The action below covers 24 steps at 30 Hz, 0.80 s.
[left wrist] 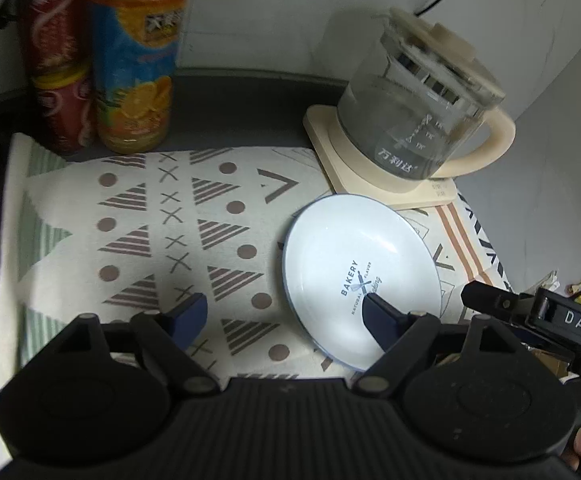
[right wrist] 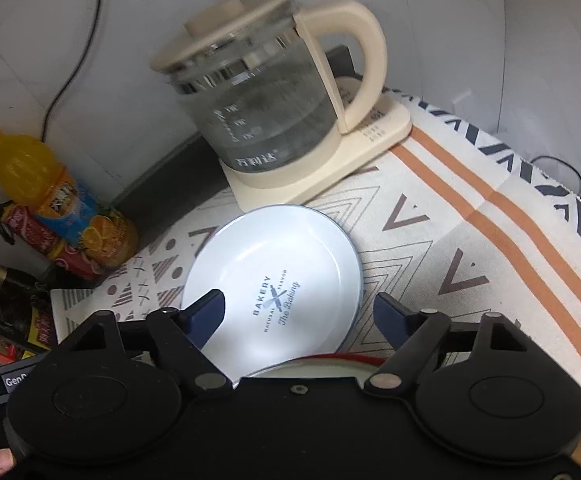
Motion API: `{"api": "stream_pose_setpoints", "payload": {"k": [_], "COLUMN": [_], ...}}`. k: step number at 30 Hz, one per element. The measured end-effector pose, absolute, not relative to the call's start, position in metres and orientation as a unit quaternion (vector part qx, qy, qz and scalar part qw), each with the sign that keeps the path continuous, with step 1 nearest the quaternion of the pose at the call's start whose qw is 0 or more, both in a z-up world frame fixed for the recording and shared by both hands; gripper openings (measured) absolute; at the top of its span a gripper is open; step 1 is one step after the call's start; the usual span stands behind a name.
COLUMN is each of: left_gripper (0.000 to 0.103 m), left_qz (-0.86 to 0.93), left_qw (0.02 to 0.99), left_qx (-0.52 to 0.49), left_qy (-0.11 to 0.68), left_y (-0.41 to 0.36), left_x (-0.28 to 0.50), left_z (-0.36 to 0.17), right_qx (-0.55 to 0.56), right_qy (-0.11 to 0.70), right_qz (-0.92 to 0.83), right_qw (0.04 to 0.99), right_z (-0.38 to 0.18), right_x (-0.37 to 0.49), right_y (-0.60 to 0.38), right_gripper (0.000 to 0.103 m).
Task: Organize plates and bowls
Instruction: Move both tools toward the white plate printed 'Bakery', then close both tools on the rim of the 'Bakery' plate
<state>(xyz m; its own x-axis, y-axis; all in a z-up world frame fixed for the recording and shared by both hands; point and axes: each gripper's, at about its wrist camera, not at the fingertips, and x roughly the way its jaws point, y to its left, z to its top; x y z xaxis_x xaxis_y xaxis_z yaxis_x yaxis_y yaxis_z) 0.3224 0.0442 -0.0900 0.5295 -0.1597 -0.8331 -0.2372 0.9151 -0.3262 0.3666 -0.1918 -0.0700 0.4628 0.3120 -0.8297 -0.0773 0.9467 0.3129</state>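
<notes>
1. Plate [right wrist: 274, 288], white, is seen flat on the table cloth [right wrist: 470, 240], at 6 o'clock from the kettle [right wrist: 258, 92].
2. Left claw [left wrist: 286, 320] and right claw [right wrist: 298, 316] are held apart, empty.
3. Sorting is judged barely begun.

Plate [left wrist: 354, 256] on cloth [left wrist: 138, 216], toward its right edge | kettle [left wrist: 414, 104] on base [left wrist: 354, 176] just behind plate, at cloth's back-right corner | two bottles [left wrist: 134, 64] beyond cloth's back-left corner, side by side.
</notes>
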Motion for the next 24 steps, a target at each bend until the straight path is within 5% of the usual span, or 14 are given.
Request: {"api": "stream_pose_setpoints", "payload": {"k": [17,24], "left_gripper": [0.056,0.034], "left_qz": [-0.009,-0.016], "left_qw": [0.817,0.809], "left_qx": [-0.212,-0.228], "left_qy": [0.536,0.541], "left_y": [0.032,0.024], "left_x": [0.355,0.363], "left_z": [-0.138,-0.151], "right_qx": [0.096,0.086], "right_qy": [0.568,0.603], "right_qz": [0.081,0.081], "right_qw": [0.813,0.789], "right_z": [-0.106,-0.126], "right_x": [0.412,0.431], "right_y": [-0.19,-0.189], "right_gripper": [0.072,0.066]}}
